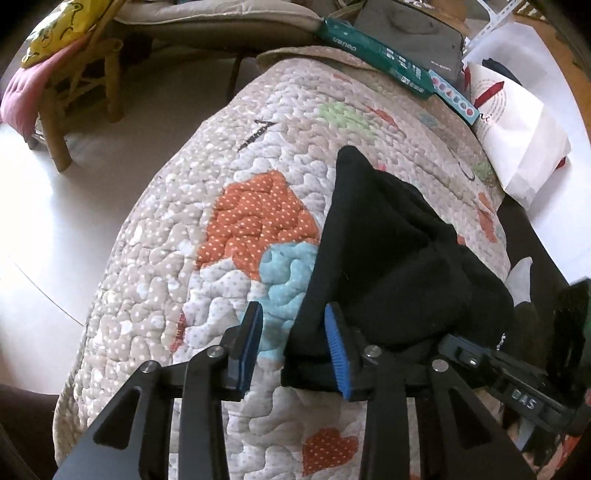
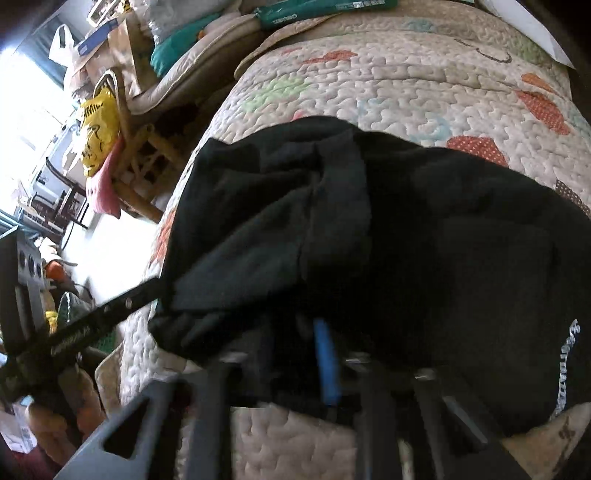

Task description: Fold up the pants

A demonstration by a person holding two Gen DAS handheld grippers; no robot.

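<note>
The black pants (image 1: pixel 391 258) lie bunched and partly folded on a quilted patchwork cover (image 1: pixel 236 155). My left gripper (image 1: pixel 295 347) is open at the pants' near left edge; its right finger (image 1: pixel 338 354) touches the black cloth, and its left finger (image 1: pixel 249 347) stands over bare quilt. In the right wrist view the pants (image 2: pixel 406 229) fill the middle, with white lettering at the right edge. My right gripper (image 2: pixel 295 354) is mostly buried under the cloth; one blue pad (image 2: pixel 325 362) shows. Its jaw state is hidden. The left gripper's arm (image 2: pixel 92 325) shows at the left.
A green box (image 1: pixel 373 55), a dark case (image 1: pixel 413 33) and a white paper bag (image 1: pixel 517 125) lie at the quilt's far end. A wooden chair (image 1: pixel 74 92) with pink and yellow cushions stands on the white floor to the left.
</note>
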